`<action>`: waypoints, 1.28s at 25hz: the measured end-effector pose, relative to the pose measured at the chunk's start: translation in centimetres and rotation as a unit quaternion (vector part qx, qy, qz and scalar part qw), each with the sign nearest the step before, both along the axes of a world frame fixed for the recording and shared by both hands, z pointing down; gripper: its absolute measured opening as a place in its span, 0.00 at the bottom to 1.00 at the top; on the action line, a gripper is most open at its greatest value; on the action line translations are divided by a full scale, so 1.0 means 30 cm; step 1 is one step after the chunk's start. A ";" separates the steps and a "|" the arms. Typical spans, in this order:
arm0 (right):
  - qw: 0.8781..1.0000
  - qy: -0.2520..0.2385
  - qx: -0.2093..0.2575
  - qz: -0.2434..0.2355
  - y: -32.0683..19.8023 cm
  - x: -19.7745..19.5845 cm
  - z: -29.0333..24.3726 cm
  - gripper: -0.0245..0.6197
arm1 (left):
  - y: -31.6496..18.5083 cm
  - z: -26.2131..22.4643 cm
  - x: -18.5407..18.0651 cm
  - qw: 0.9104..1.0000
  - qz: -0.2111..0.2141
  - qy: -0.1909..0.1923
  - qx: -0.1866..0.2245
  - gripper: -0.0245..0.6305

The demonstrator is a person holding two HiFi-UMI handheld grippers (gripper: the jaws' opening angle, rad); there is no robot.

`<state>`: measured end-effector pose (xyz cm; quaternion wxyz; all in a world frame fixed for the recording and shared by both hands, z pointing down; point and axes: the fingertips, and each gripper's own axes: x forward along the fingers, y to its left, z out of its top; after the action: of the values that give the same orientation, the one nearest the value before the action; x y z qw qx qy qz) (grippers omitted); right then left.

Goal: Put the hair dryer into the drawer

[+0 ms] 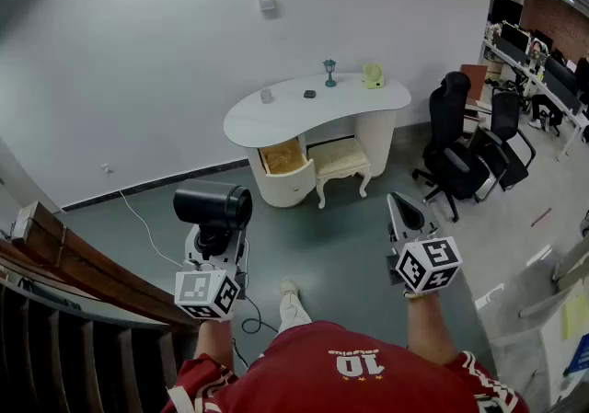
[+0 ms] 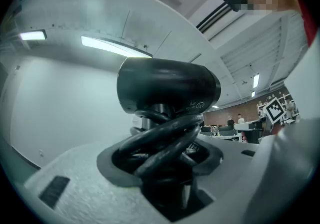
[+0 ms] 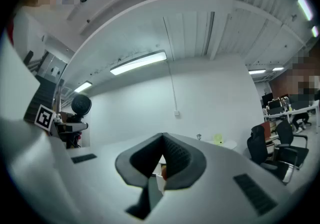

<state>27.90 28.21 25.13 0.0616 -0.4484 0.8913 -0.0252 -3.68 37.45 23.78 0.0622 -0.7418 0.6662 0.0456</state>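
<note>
Handle and wound cord of the hair dryer [image 1: 213, 203] were clamped in the left gripper [image 1: 217, 235], body upright. The open drawer [image 1: 282, 159] lay at one o'clock, well apart, farther from the closed, empty right gripper [image 1: 405, 214].

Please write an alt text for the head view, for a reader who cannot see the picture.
Seen from above, a person holds a black hair dryer in the left gripper; the right gripper is shut and empty. Ahead, by the wall, a white desk has one drawer open.
</note>
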 end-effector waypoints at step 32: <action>1.000 0.008 -0.012 -0.021 -0.194 -0.106 0.047 0.05 | -0.256 0.081 -0.009 0.999 0.033 -0.006 -0.025 0.42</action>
<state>24.73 22.39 26.53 0.0488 -0.4307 0.9006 -0.0340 -3.94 29.76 26.22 0.0459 -0.7650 0.6419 0.0266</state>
